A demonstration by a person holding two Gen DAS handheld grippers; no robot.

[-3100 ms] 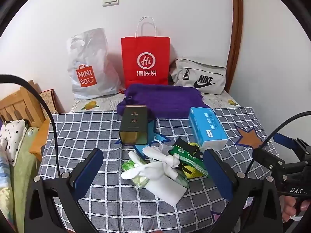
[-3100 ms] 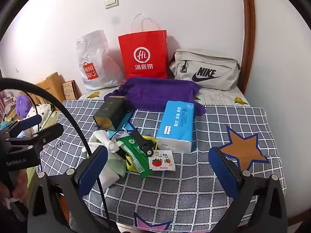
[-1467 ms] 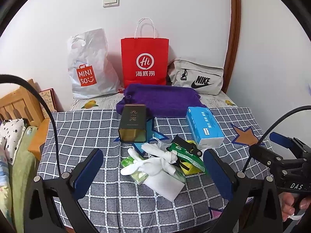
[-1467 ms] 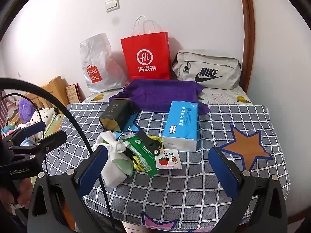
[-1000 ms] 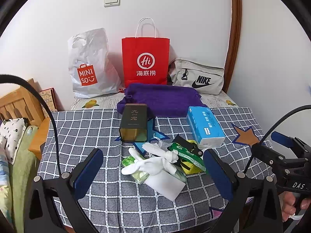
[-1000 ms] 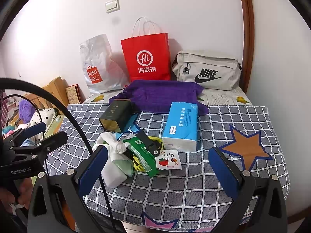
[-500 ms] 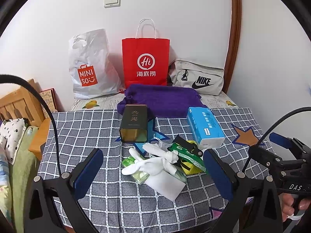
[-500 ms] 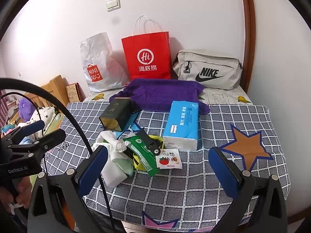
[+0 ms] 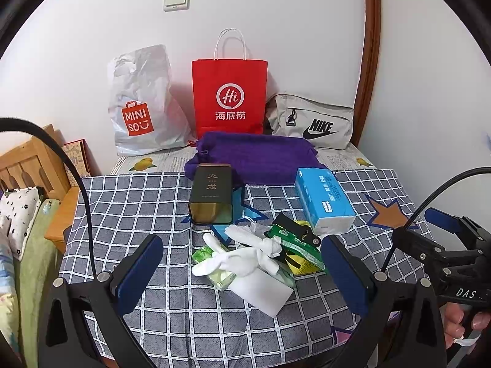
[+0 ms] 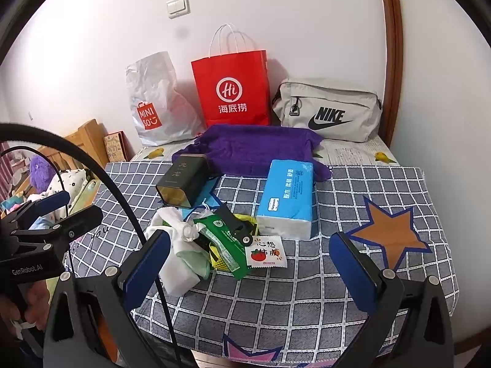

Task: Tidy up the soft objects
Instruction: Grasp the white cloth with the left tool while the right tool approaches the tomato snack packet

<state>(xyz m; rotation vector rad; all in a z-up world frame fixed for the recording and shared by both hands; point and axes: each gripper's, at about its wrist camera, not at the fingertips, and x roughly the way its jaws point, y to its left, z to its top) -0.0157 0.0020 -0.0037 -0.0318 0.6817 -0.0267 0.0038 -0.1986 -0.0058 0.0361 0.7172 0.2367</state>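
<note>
A small pile lies mid-table on the checked cloth (image 9: 129, 202): white knotted gloves (image 9: 245, 251) on a white sponge block (image 9: 264, 291), a green packet (image 9: 294, 242) and a black clip (image 10: 236, 224). Behind it lie a dark tea tin (image 9: 211, 193), a blue tissue pack (image 9: 322, 199) and a purple towel (image 9: 254, 156). A small tomato sachet (image 10: 267, 253) lies in front of the tissue pack (image 10: 287, 196). My left gripper (image 9: 242, 279) stands open just short of the gloves. My right gripper (image 10: 251, 270) is open too, near the table's front edge, holding nothing.
Against the back wall stand a Miniso plastic bag (image 9: 141, 104), a red paper bag (image 9: 230, 95) and a grey Nike pouch (image 9: 313, 121). A wooden bed frame (image 9: 27, 165) and bedding lie left of the table. A person's hand (image 9: 460, 322) holds the other gripper at right.
Both grippers have only drifted slightly; the objects on the table have not moved.
</note>
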